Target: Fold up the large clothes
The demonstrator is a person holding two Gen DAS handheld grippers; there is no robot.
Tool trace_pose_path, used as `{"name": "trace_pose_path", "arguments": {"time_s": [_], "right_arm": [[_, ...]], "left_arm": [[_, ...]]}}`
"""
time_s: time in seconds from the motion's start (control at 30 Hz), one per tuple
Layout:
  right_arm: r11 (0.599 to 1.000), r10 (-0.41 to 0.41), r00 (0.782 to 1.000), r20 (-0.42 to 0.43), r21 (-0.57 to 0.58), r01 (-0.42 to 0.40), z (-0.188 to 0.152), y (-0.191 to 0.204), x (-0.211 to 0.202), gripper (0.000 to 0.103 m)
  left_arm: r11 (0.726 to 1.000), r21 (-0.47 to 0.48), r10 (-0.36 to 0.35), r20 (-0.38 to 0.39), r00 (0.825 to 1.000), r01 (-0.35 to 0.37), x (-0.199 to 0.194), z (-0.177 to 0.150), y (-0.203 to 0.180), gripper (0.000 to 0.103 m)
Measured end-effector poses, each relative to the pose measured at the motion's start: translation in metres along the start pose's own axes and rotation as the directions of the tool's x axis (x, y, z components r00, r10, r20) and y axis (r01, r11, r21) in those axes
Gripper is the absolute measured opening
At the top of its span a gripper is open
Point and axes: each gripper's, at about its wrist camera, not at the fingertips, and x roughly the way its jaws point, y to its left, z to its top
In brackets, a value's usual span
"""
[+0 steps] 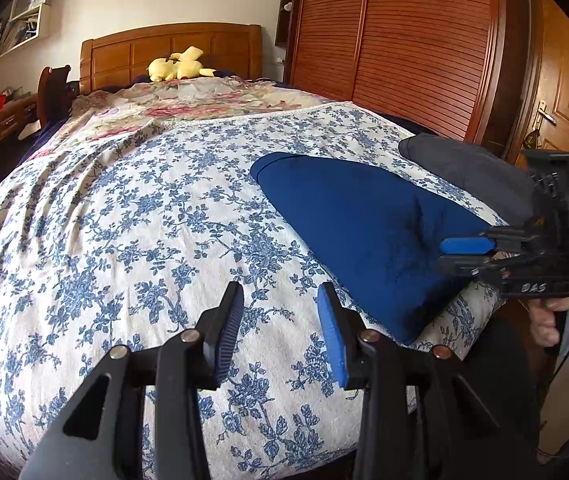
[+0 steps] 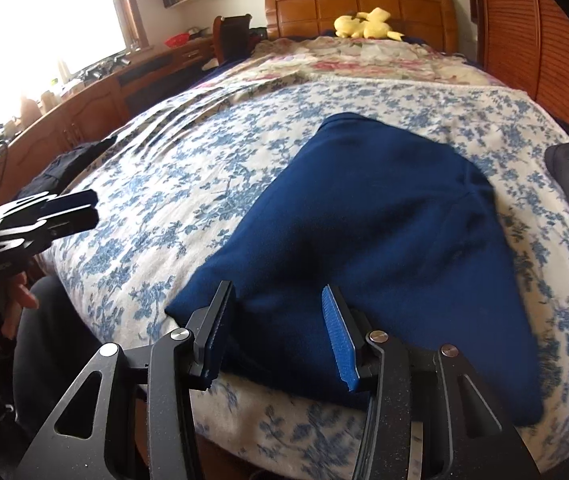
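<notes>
A dark blue garment point(image 1: 360, 216) lies folded flat on the bed's blue-flowered cover point(image 1: 144, 216), near the foot edge. It also shows in the right wrist view point(image 2: 388, 220). My left gripper point(image 1: 280, 300) is open and empty, hovering over the bare cover to the left of the garment. My right gripper point(image 2: 278, 300) is open and empty, just above the garment's near edge. In the left wrist view the right gripper point(image 1: 450, 254) is at the garment's right side. In the right wrist view the left gripper point(image 2: 84, 208) hangs at the left.
A dark grey garment point(image 1: 464, 168) lies at the bed's right edge. A yellow plush toy point(image 1: 178, 65) sits by the wooden headboard point(image 1: 172, 46). Wooden wardrobe doors point(image 1: 404, 40) stand to the right. A desk point(image 2: 96, 88) runs along the left under the window.
</notes>
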Motion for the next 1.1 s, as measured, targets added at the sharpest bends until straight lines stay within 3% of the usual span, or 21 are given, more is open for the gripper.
{"name": "trace_pose_path", "arguments": {"time_s": [0.17,0.43,0.6,0.77,0.97,1.1], "right_arm": [[0.996,-0.081,0.996,0.025,0.028,0.080,-0.011,-0.024,-0.032,0.046],[0.967,-0.245,0.969,0.043,0.085,0.240,-0.043,-0.060,-0.076,0.046],[0.960,-0.250,0.967,0.041,0.137,0.243,-0.055,-0.072,-0.077,0.046],[0.955,-0.226,0.973,0.054,0.210,0.210,-0.052,-0.088,-0.068,0.056],[0.952,-0.151,0.988,-0.032,0.265,0.154,-0.050,-0.103,-0.030,0.063],[0.959,-0.145,0.988,-0.057,0.236,0.155,-0.050,-0.098,-0.013,0.063]], "left_arm": [[1.000,0.010,-0.011,-0.001,1.000,0.011,0.007,0.003,-0.004,0.036],[0.996,0.081,-0.042,0.001,0.999,0.042,0.039,0.030,-0.015,0.036],[0.991,0.119,-0.055,0.003,0.999,0.054,0.063,0.055,-0.021,0.036],[0.988,0.139,-0.065,-0.004,0.998,0.065,0.095,0.084,-0.022,0.037],[0.987,0.146,-0.064,-0.044,0.997,0.070,0.139,0.107,-0.020,0.037],[0.986,0.124,-0.097,-0.085,0.992,0.107,0.172,0.118,-0.015,0.037]]}}
